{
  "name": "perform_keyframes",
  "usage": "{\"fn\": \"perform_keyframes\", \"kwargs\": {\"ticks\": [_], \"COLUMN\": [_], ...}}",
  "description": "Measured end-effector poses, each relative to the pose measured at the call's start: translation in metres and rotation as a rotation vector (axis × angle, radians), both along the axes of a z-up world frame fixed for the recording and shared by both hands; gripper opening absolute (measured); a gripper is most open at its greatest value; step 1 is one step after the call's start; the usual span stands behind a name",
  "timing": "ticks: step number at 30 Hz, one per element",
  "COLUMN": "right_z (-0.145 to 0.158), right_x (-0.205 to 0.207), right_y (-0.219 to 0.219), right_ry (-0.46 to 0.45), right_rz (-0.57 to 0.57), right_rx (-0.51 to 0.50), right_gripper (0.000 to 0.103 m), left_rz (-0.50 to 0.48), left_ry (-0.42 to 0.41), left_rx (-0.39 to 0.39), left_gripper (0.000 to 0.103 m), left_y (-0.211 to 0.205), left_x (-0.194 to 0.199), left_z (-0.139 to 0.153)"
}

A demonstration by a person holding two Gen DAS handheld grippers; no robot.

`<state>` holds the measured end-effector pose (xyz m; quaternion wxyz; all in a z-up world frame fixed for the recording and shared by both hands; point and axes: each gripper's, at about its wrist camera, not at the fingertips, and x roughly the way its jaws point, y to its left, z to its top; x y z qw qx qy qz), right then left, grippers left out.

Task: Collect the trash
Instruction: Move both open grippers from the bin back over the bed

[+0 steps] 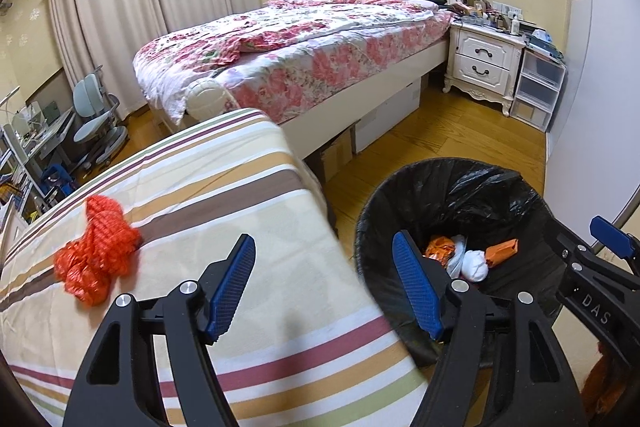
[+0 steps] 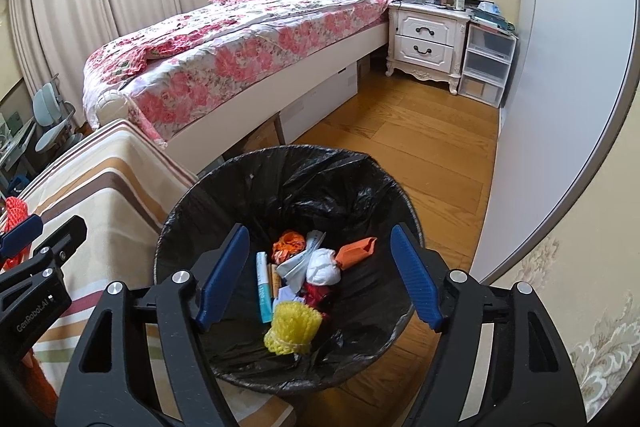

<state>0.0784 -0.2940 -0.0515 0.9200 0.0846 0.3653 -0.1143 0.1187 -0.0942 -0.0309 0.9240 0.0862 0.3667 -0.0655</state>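
Note:
A bin lined with a black bag (image 2: pixel 256 187) stands on the wooden floor beside a striped surface (image 1: pixel 208 211). Inside lie a yellow mesh net (image 2: pixel 294 327), a white wad (image 2: pixel 322 267), orange wrappers (image 2: pixel 354 249) and a blue-white tube (image 2: pixel 263 287). My right gripper (image 2: pixel 320 279) hangs open over the bin with nothing between its fingers. My left gripper (image 1: pixel 326 287) is open and empty too, straddling the striped surface's edge and the bin (image 1: pixel 500 187). An orange-red mesh net (image 1: pixel 98 251) lies on the striped cloth to its left.
A bed with a floral quilt (image 1: pixel 304 43) stands beyond, cardboard boxes (image 1: pixel 340 151) under it. A white nightstand (image 1: pixel 480 63) and clear plastic drawers (image 1: pixel 538 87) sit at the far right by a pale wall panel. A desk and chair (image 1: pixel 96 119) are at the far left.

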Motion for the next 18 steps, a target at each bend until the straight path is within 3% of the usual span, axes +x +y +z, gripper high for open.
{"fn": "perform_keyframes", "kwargs": {"ticks": [18], "right_z": [0.006], "right_x": [0.001], "right_y": [0.104], "right_ry": [0.002], "right_rz": [0.215], "right_rx": [-0.01], "right_gripper": [0.072], "left_rz": [0.227], "left_ry": [0.017], "left_rx": [-0.004], "left_gripper": [0.069], "left_y": [0.114], "left_x": [-0.021], "left_z": [-0.002]}}
